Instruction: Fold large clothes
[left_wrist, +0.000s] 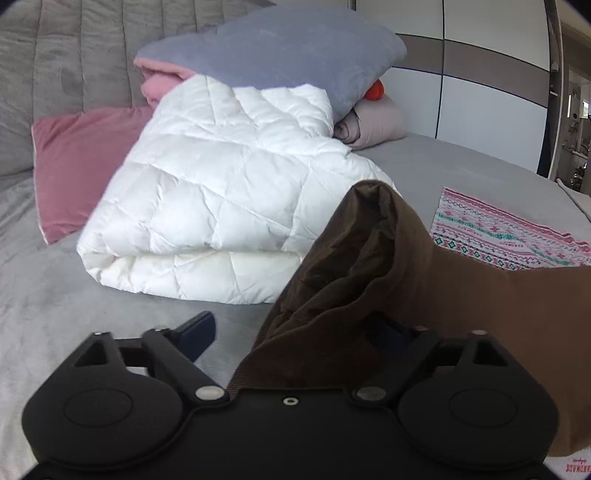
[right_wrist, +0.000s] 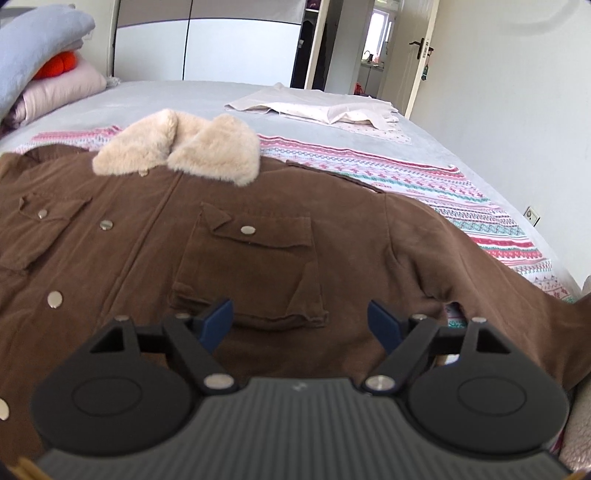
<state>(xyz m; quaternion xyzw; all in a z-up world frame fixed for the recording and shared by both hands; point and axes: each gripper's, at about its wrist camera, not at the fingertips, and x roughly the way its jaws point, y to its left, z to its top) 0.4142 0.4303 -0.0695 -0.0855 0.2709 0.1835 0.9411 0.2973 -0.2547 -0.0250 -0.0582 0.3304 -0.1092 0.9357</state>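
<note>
Left wrist view first: the left gripper (left_wrist: 295, 332) has a bunched fold of the brown corduroy jacket (left_wrist: 424, 288) sitting between its fingers. The left finger (left_wrist: 195, 332) is out in the open with grey sheet showing between it and the cloth, and the right finger is mostly buried under the fabric, so I honestly can't tell if it's pinching the fold or just standing around it. That raised hump of jacket blocks a good chunk of the right half of the picture. Behind it sits a folded white quilted duvet (left_wrist: 229, 192) on the grey bed (left_wrist: 55, 295), with a pink pillow (left_wrist: 81, 166) to its left and a blue-grey pillow (left_wrist: 280, 51) stacked on top. A small orange thing (left_wrist: 376, 90) pokes out under that pillow, above a rolled pale pink blanket (left_wrist: 373, 122). A pink-and-white patterned blanket (left_wrist: 506, 232) lies flat to the right, just behind the jacket.

Right wrist view: the right gripper (right_wrist: 299, 325) hangs spread wide over the jacket's chest pocket (right_wrist: 251, 266), blue pads apart, nothing between them. Here the jacket (right_wrist: 147, 240) lies front-up across the patterned blanket (right_wrist: 424, 177), snaps done up, cream fluffy collar (right_wrist: 181, 147) at the far edge. Further back on the bed there's a flat whitish garment (right_wrist: 317, 107), then white wardrobe doors (right_wrist: 221, 48) and an open doorway (right_wrist: 376, 44).
</note>
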